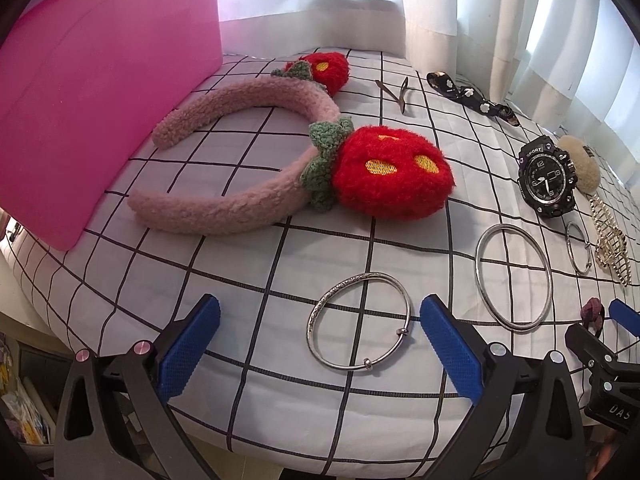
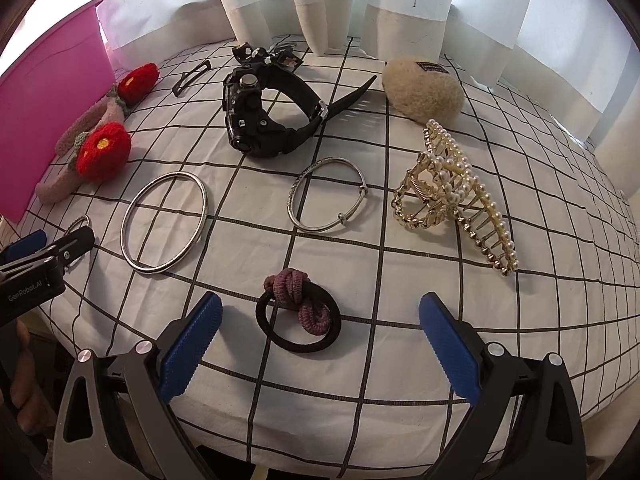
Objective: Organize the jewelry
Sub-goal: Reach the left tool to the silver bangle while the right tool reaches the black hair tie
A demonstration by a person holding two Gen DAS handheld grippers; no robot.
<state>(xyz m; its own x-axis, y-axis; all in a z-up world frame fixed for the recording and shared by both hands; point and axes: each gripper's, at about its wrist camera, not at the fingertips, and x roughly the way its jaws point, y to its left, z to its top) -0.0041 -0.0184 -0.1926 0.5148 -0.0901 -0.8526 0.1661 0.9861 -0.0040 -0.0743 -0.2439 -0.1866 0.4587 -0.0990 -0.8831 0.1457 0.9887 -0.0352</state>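
Note:
My left gripper (image 1: 320,344) is open and empty, with a textured silver bangle (image 1: 320,312) on the cloth between its blue fingers. A plain silver bangle (image 1: 478,260) lies to its right. A pink headband with red strawberries (image 1: 240,208) lies ahead beside a pink box (image 1: 100,100). My right gripper (image 2: 320,340) is open and empty, with a black hair tie with a purple knot (image 2: 298,316) between its fingers. Ahead lie another silver bangle (image 2: 296,200), the plain bangle (image 2: 132,220), a black watch (image 2: 256,116) and a pearl hair claw (image 2: 448,192).
The checked tablecloth (image 2: 360,340) covers the table; white curtains (image 2: 320,0) hang behind. A fluffy beige clip (image 2: 424,88), a black flowered clip (image 1: 464,92) and a thin hairpin (image 1: 400,96) lie at the back. The table's front edge runs just under both grippers.

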